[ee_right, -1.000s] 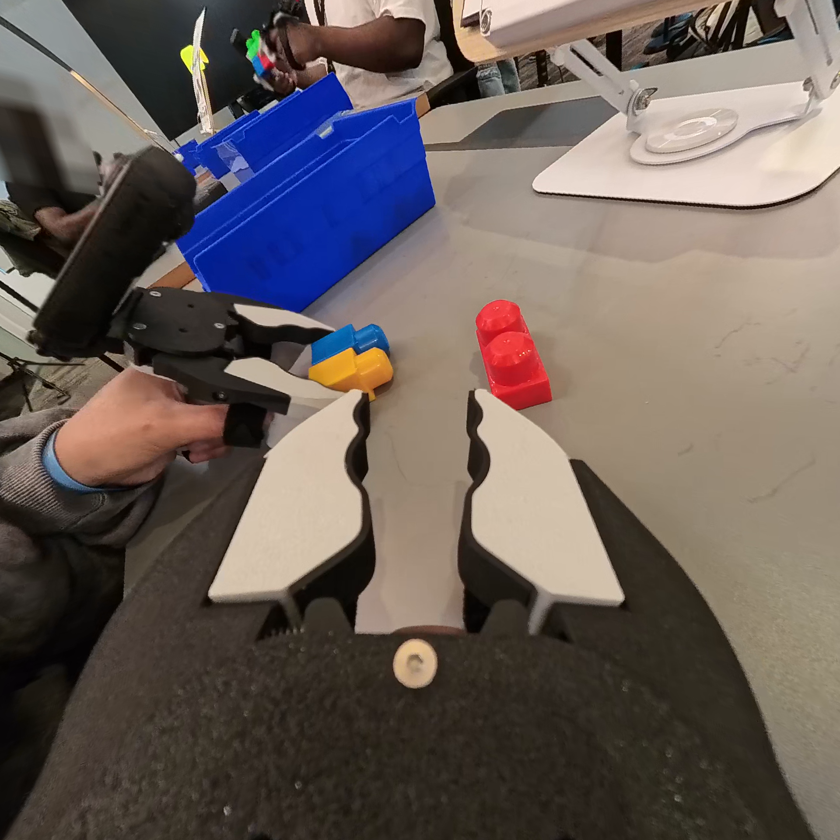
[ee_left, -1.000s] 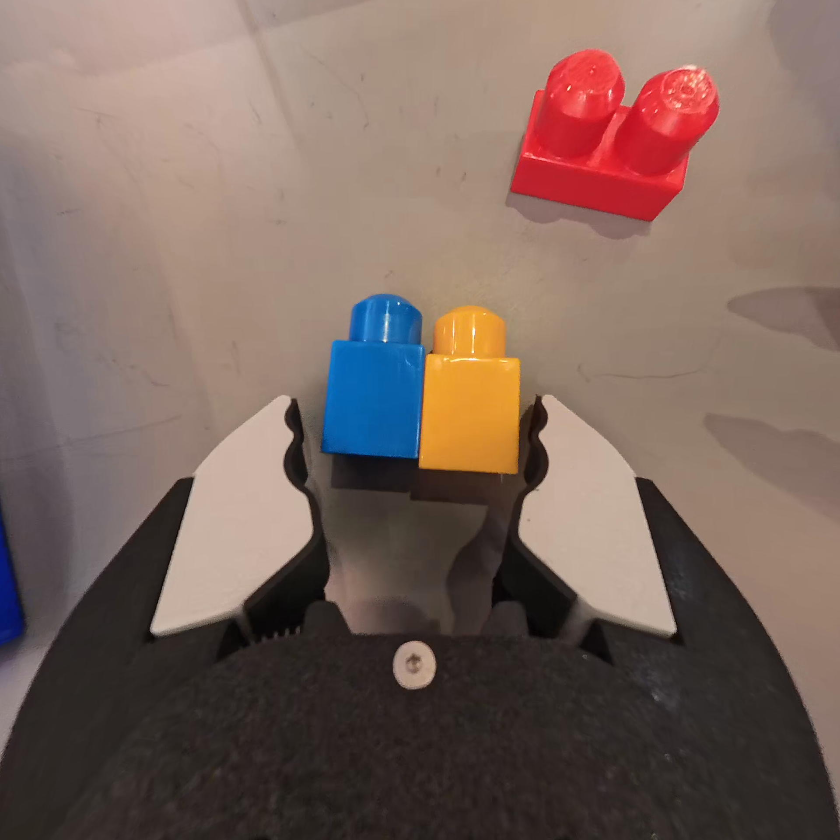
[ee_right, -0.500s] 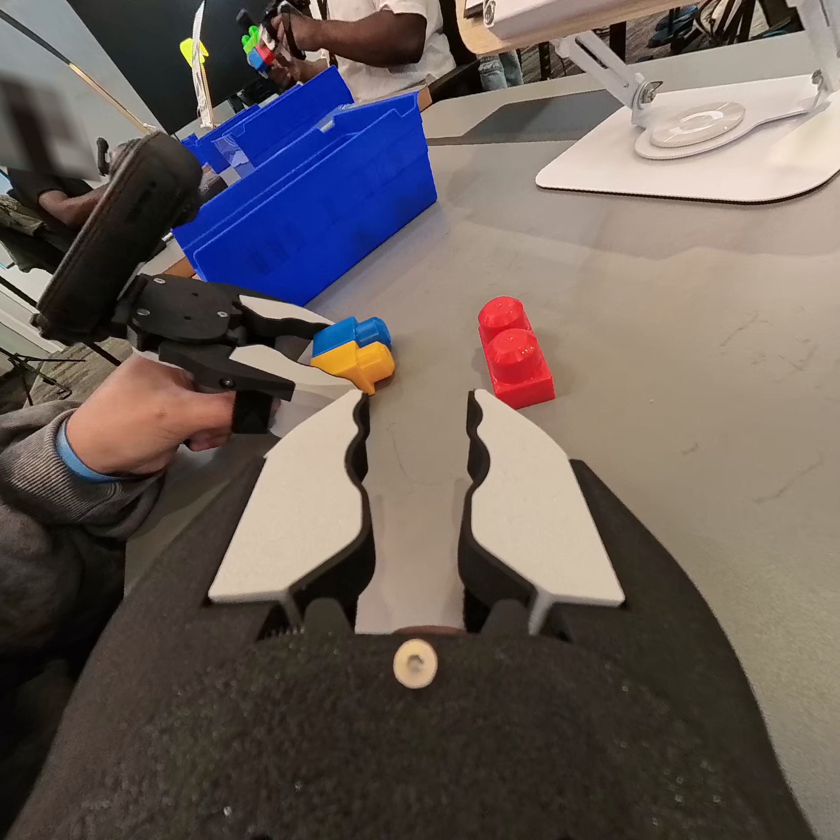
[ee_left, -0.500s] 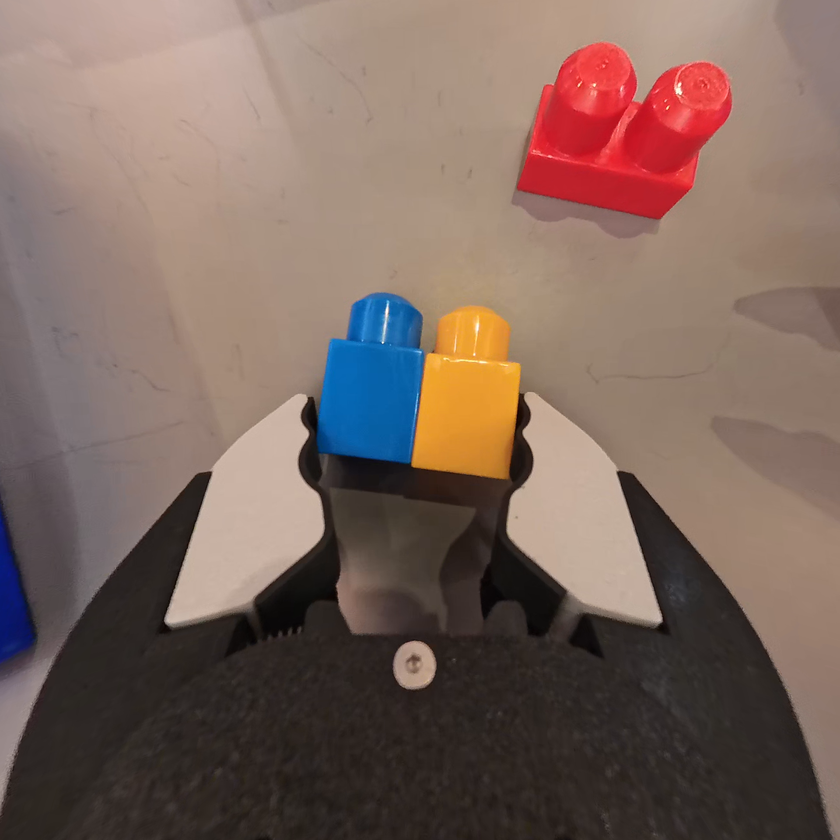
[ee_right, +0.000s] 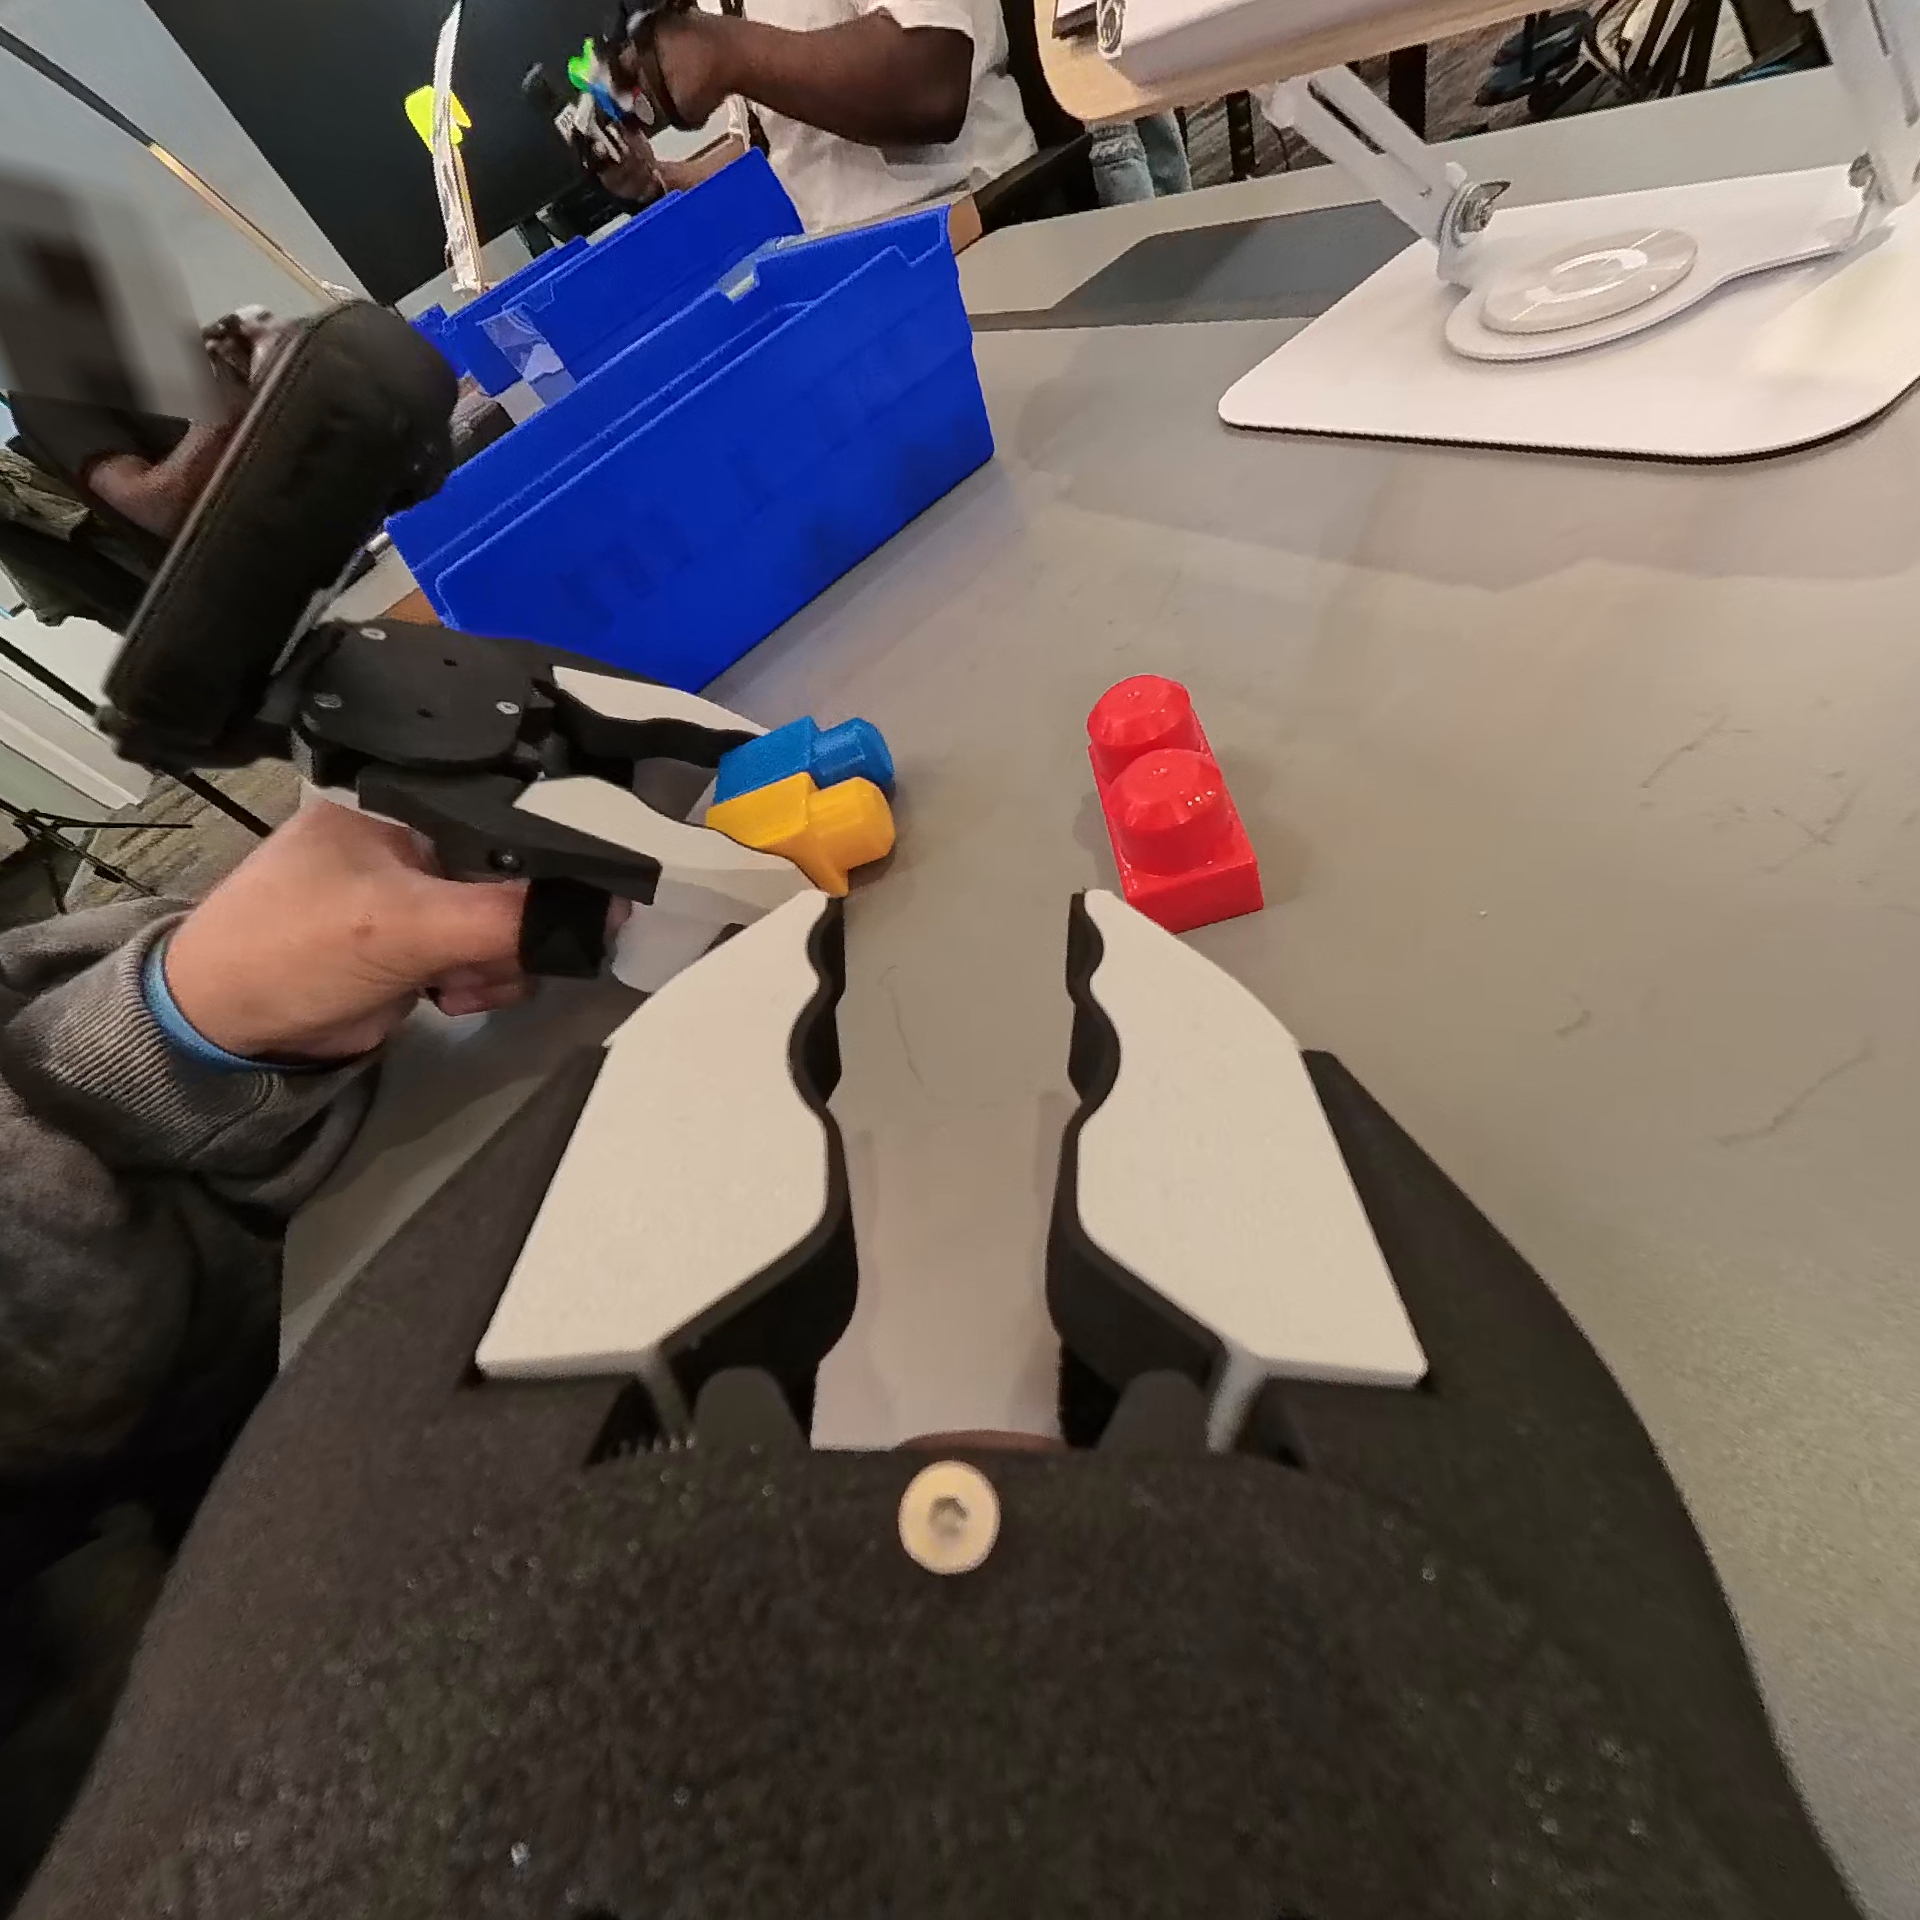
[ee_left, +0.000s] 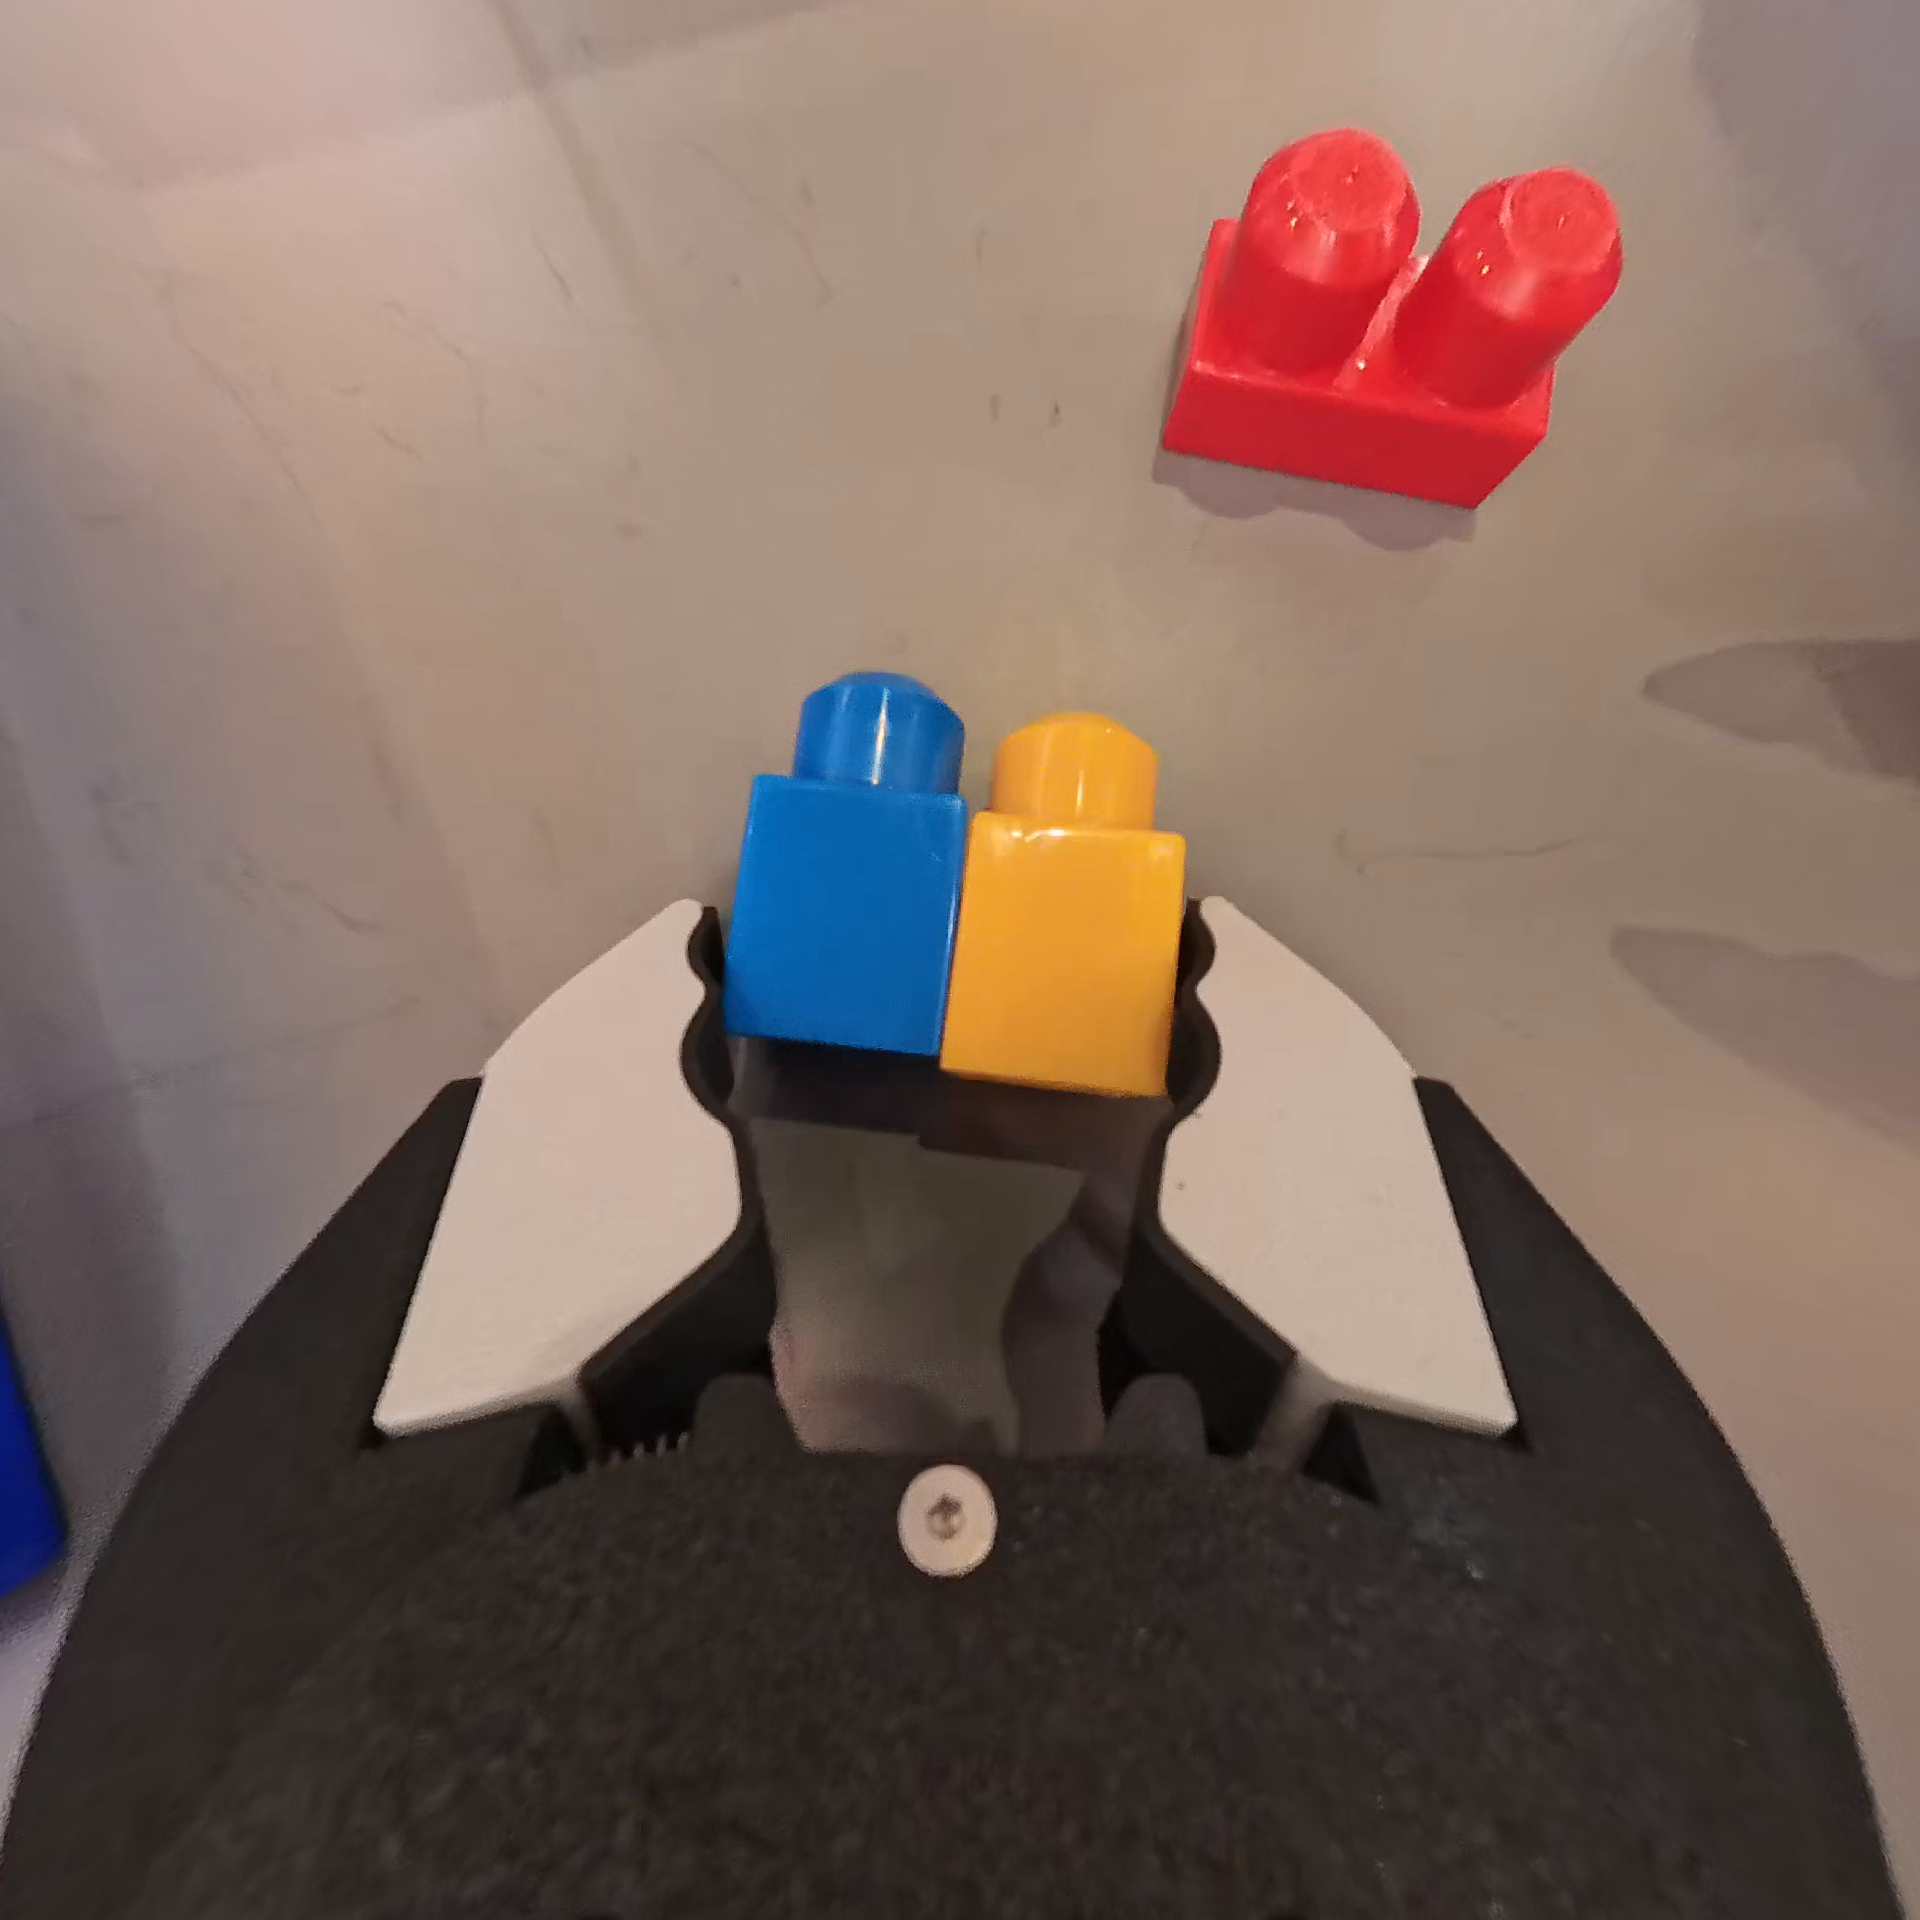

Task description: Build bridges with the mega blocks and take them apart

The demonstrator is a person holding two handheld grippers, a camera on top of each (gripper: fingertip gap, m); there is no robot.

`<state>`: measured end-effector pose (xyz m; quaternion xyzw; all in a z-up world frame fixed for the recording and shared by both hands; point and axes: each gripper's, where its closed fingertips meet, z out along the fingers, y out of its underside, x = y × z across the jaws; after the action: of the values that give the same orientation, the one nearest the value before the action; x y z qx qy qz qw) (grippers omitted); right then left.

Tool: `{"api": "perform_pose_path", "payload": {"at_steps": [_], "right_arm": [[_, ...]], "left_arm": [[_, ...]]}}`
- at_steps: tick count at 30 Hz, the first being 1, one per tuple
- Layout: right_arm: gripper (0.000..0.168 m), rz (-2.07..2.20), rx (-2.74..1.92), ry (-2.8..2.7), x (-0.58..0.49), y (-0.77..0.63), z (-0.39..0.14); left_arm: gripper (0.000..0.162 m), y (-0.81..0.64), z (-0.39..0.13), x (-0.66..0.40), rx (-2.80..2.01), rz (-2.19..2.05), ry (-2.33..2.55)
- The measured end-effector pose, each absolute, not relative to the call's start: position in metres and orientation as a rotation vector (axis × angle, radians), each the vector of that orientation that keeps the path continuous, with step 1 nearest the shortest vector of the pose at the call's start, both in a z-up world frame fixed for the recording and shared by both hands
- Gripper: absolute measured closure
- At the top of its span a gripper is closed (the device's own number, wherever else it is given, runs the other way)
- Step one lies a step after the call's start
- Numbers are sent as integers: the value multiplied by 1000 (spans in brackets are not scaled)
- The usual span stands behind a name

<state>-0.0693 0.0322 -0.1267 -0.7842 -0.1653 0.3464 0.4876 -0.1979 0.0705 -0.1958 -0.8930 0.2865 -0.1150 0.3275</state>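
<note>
My left gripper (ee_left: 951,925) is shut on a pair of one-stud blocks lying side by side, a blue block (ee_left: 842,914) on the left and a yellow block (ee_left: 1065,956) on the right, studs pointing away from me. In the right wrist view the left gripper (ee_right: 764,805) holds the blue block (ee_right: 800,753) above the yellow block (ee_right: 821,826), tilted low over the grey table (ee_right: 1558,831). A red two-stud block (ee_left: 1382,343) stands on the table ahead to the right. My right gripper (ee_right: 954,904) is open and empty, just short of the red block (ee_right: 1174,821).
Blue plastic bins (ee_right: 727,488) stand at the back left. A white stand base (ee_right: 1558,343) sits at the back right. A person (ee_right: 862,94) stands behind the bins. A hand (ee_right: 312,935) in a grey sleeve holds the left gripper.
My left gripper has moved forward around the blue and yellow pair and closed on it from both sides. The pair now sits tilted in the fingers. The right gripper has hardly moved.
</note>
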Motion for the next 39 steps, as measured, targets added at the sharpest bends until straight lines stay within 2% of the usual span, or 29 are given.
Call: {"api": "perform_pose_path", "payload": {"at_steps": [2,6,10,31,35,39], "right_arm": [[127,838,-1909,-406,-69,32,-127],[127,840,-1908,-405,-69,32,-127],[127,841,-1908,-406,-70,32,-127],[127,840,-1919,-414,-71,31,-129],[127,842,-1922,-418,-72,31,-130],[127,842,-1921,-418,-72,31,-130]], "left_arm": [[79,71,-196,-198,-2320,-293,750],[64,64,-195,-198,-2301,-301,745],[62,60,-196,-211,-2301,-208,739],[70,69,-197,-199,-2289,-268,780],[80,70,-197,-196,-2290,-285,787],[82,70,-196,-195,-2297,-290,793]]}}
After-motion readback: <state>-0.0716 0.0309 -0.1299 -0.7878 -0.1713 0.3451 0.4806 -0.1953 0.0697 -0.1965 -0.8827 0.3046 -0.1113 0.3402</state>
